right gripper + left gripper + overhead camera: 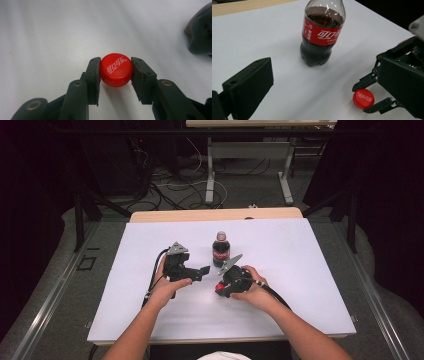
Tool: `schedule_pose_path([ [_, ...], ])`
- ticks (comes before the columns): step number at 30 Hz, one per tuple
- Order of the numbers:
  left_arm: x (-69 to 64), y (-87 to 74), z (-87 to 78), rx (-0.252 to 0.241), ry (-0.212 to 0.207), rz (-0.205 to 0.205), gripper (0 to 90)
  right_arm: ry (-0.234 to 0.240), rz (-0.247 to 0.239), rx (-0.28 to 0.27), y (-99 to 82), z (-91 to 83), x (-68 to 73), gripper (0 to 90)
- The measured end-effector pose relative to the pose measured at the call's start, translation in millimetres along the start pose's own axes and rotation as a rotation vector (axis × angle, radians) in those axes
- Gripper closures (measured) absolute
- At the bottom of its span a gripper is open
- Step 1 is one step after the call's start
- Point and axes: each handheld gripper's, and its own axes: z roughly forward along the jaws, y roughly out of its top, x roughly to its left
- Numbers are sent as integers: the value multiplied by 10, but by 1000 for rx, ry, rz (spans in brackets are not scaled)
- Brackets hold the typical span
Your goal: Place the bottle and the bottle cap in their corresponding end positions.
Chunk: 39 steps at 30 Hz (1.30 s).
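One cola bottle, one red cap pinched in the right gripper jaws; left gripper jaws spread.

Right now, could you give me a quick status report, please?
Right tongs shut on red cap. Left tongs open, empty. Bottle upright, uncapped. Nothing in the way.

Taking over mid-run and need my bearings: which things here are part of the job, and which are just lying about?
Part of the job:
- red cap, between the right gripper jaws
- cola bottle, upright, uncapped
- left gripper, open beside the bottle

Lying about:
- cables on the floor
- far table
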Motion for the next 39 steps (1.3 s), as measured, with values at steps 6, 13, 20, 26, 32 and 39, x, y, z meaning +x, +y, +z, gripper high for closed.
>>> schedule_pose_path([
  [6, 40, -23, -42, -9, 8, -10, 6, 10, -16, 43, -27, 80, 1, 608],
  [13, 57, -22, -56, -7, 10, -26, 6, 5, 4, 34, -25, 87, -30, 438],
  [20, 80, -41, -58, -7, 24, -20, 6, -13, 42, -4, -12, -59, -34, 336],
  [26, 135, -89, -102, -11, 55, -35, 6, -63, 152, -58, -59, -251, -138, 286],
  [32, 207, -144, -182, -1, 85, -46, 7, -180, 240, -121, -174, -503, -244, 285],
  [39, 296, -220, -294, 20, 124, -39, 7, -285, 305, -183, -341, -722, -389, 155],
])
